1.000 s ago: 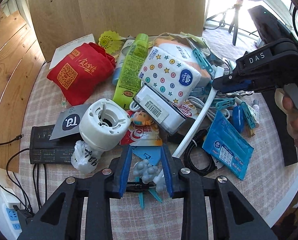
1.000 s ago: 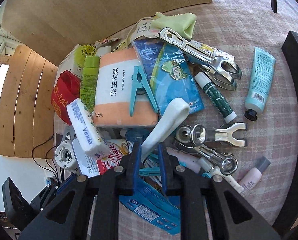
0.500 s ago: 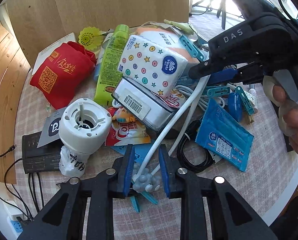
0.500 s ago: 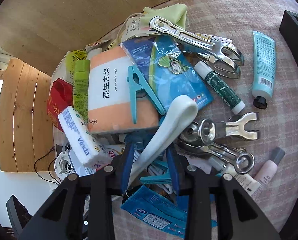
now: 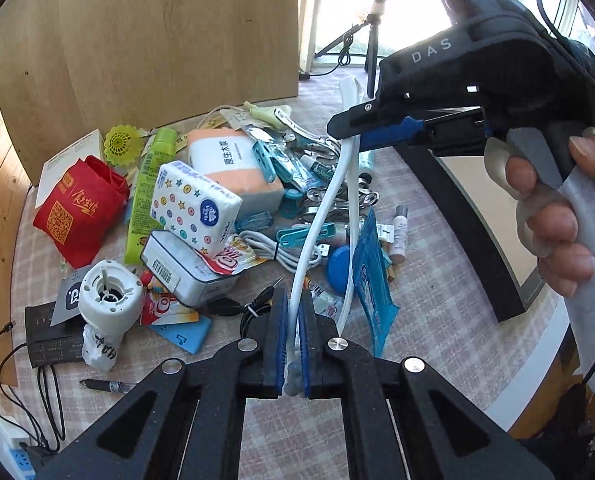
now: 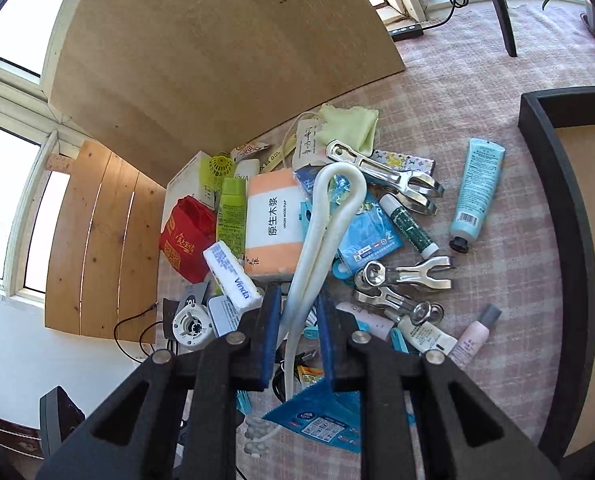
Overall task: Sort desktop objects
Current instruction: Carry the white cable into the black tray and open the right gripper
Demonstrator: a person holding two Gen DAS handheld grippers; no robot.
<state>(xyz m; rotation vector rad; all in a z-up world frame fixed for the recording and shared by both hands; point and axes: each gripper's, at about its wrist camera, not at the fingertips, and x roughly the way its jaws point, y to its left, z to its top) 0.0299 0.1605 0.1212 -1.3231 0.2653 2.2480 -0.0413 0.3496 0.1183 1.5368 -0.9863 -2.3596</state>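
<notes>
We have the left gripper (image 5: pixel 293 344) closing on one end of the white looped strap (image 5: pixel 321 216), its blue pads pressing that thin strand between them. Our right gripper (image 6: pixel 297 320) is closing too, clamped on both strands further along, with the loop's rounded end sticking out past the tips. The strap hangs lifted between the two, above the clutter on the bench (image 6: pixel 497 272): tissue pack (image 5: pixel 195 206), red bag (image 5: pixel 77 204), metal clips (image 6: pixel 401 176).

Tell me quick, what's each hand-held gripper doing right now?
Left hand-held gripper: closing, pads pinched on the white strap near its knobbly end.
Right hand-held gripper: closing around the same strap's looped end, lifted off the pile.
</notes>
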